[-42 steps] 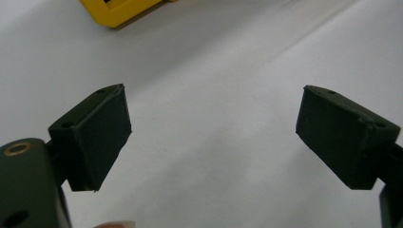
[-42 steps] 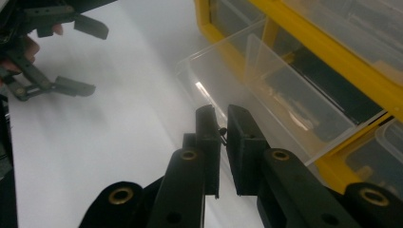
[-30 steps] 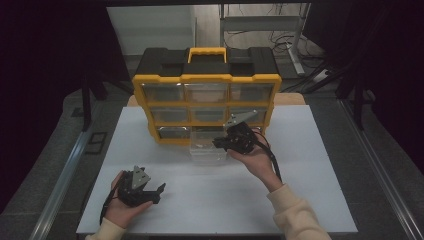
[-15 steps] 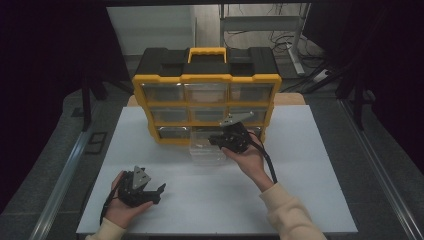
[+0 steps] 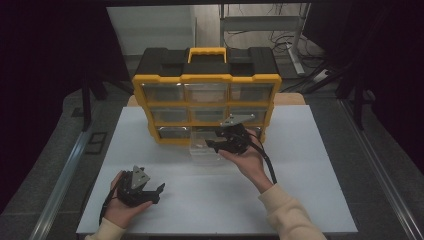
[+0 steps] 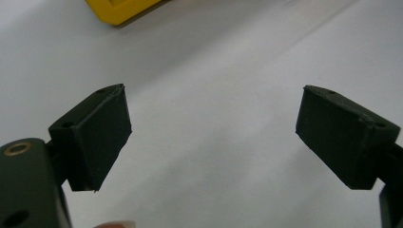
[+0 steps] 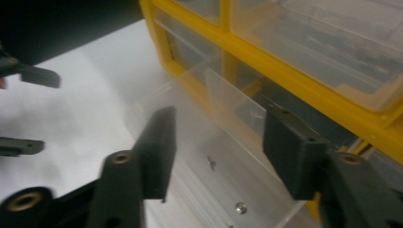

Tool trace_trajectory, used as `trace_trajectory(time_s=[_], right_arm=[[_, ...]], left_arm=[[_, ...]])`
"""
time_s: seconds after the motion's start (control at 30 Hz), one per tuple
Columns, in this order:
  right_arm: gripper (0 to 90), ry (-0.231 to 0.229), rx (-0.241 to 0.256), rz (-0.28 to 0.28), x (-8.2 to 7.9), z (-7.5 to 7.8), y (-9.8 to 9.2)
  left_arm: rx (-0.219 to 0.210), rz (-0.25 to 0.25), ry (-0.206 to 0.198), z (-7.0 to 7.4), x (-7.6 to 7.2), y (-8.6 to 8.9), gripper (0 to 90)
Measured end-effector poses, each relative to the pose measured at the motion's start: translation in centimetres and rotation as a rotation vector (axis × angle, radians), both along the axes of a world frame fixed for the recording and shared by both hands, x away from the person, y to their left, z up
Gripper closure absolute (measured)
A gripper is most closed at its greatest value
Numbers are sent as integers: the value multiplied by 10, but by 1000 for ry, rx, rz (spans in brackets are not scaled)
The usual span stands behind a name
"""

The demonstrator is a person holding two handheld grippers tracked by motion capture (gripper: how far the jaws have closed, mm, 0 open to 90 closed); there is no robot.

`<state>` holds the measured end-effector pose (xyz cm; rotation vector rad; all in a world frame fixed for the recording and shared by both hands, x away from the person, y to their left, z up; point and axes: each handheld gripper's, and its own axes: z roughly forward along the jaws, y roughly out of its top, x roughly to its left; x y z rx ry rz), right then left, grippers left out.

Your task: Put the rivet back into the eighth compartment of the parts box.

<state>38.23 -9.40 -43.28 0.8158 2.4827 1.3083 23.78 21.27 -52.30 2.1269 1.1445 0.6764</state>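
A yellow and black organizer (image 5: 206,80) with clear drawers stands at the back of the white table (image 5: 310,200). Its bottom middle drawer (image 5: 202,150) is pulled out onto the table. My right gripper (image 5: 217,145) hovers open at this drawer's right end. In the right gripper view the drawer (image 7: 199,156) lies under my open right gripper (image 7: 221,152), its clear end wall rising between the jaws, and small screws (image 7: 241,207) rest on its floor. My left gripper (image 5: 157,192) rests open at the front left, with bare table between its jaws (image 6: 214,133).
A yellow corner of the organizer (image 6: 119,9) shows at the top of the left gripper view. The organizer's other clear drawers (image 7: 332,42) are shut. Metal rails (image 5: 65,180) run along both table sides. Cables and a rack (image 5: 260,25) lie behind the table.
My right gripper has edged left and slightly down toward the pulled-out drawer. The left gripper has stayed in place.
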Motion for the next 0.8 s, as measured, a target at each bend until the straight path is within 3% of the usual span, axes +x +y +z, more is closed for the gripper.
trace_trajectory(time_s=[0.23,0.57,0.8], right_arm=[[334,1,-17,20,-13,8,-6],[298,-3,-63,57,-33,11,-26],[290,-16,-47,45,-44,14,-39]], left_arm=[[-2,2,-3,0,0,0,119],[-5,7,-5,-1,1,1,119],[-18,14,-17,-1,0,2,119]])
